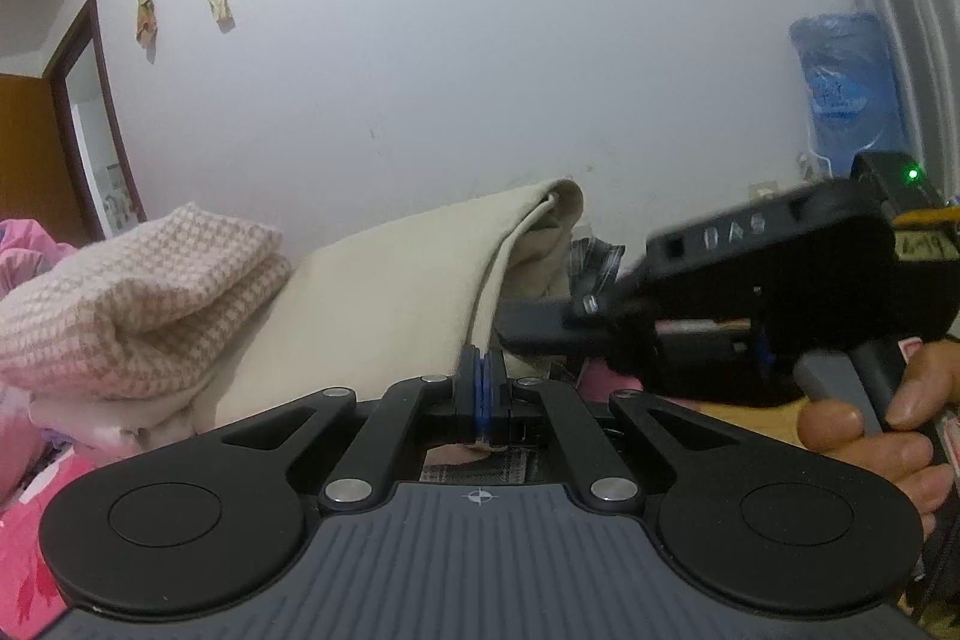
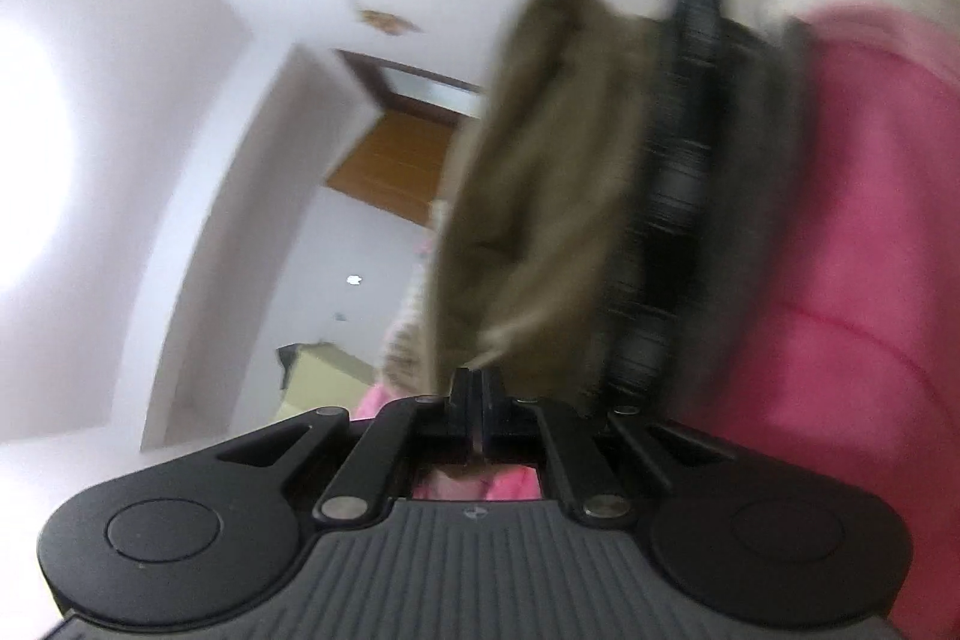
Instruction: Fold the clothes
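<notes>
Both grippers pinched the beige garment: left gripper at six o'clock; only its view showed the right gripper at three o'clock, and the hand.

- Right gripper pointed slightly up, view rolled and motion-blurred.
- Jaws were closed together, pinching an edge of the beige garment; a thin strip of cloth showed between them.
- Garment hung bunched right in front of the lens.
- Dark plaid cloth lay just beside it, touching, on the right.
- Pink fabric filled the right side.
- Behind, on the left: white walls, a brown door, a bright blown-out patch at the frame edge.
</notes>
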